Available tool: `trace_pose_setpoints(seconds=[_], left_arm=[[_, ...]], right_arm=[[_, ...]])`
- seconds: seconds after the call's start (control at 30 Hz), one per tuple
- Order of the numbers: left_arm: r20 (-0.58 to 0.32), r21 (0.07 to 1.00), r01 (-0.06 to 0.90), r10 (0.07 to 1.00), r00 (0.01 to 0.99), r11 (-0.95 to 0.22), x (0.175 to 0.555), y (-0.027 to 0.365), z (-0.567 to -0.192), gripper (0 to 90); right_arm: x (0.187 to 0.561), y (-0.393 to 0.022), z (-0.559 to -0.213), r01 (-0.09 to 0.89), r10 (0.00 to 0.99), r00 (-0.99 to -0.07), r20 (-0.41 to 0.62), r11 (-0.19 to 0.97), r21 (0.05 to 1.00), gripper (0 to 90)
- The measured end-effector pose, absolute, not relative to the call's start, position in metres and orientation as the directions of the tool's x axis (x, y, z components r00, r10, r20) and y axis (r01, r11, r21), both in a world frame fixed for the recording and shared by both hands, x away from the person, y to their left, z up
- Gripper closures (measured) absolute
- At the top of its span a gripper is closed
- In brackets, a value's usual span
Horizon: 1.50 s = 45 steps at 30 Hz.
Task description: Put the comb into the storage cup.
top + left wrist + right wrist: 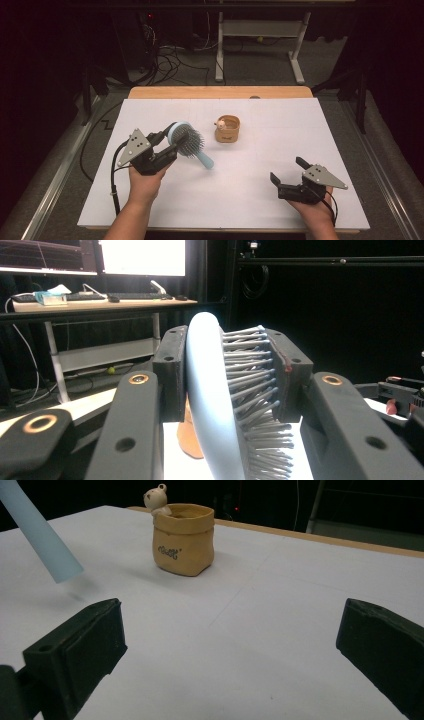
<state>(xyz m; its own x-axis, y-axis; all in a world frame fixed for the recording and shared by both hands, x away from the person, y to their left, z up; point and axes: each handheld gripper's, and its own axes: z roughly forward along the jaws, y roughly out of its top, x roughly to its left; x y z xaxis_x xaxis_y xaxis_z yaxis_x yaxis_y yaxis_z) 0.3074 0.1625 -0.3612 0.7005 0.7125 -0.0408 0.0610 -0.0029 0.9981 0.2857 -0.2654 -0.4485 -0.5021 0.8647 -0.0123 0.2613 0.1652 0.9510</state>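
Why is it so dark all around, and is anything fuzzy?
High view: light falls on the white table, the room behind is dim. Left gripper view: the hairbrush is close and a little soft. Right gripper view: the pot looks sharp, with a soft shadow.

Left gripper [167, 142]: black body carrying a grey three-cornered plate dotted with small holes; a black cable is trailing from its rear. Close up, its arms are showing brass-ringed pivot holes and plain bolt holes, ending in blocky black pads [170, 372]. Right gripper [287, 171]: same black build, grey plate, thin black cable. Forearms are showing bare, no sleeves.
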Motion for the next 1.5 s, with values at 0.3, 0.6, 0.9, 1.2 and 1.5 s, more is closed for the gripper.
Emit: trace_pose_setpoints(seconds=[0.3,0.6,0.9,1.2,1.5], left_arm=[[-0.029,0.999,0.047,0.71,0.704,-0.006,0.308,0.157,-0.355,58.5],[-0.04,0.999,0.047,0.714,0.699,0.01,0.314,0.156,-0.349,58.4],[-0.038,0.999,0.043,0.707,0.706,0.011,0.319,0.148,-0.347,58.4],[-0.03,0.999,0.032,0.698,0.715,0.01,0.322,0.14,-0.34,58.4],[-0.038,0.999,0.038,0.7,0.713,0.016,0.328,0.135,-0.334,58.3]], right_arm=[[0.284,-0.269,-0.447,0.25,0.87,-0.493,-0.013,0.155,0.956,0.1],[0.286,-0.27,-0.448,0.25,0.871,-0.492,-0.004,0.146,0.957,0.1],[0.286,-0.27,-0.448,0.249,0.87,-0.492,-0.004,0.146,0.958,0.1],[0.286,-0.271,-0.447,0.247,0.872,-0.49,-0.004,0.143,0.959,0.1],[0.287,-0.271,-0.448,0.245,0.873,-0.487,-0.004,0.141,0.959,0.1]])
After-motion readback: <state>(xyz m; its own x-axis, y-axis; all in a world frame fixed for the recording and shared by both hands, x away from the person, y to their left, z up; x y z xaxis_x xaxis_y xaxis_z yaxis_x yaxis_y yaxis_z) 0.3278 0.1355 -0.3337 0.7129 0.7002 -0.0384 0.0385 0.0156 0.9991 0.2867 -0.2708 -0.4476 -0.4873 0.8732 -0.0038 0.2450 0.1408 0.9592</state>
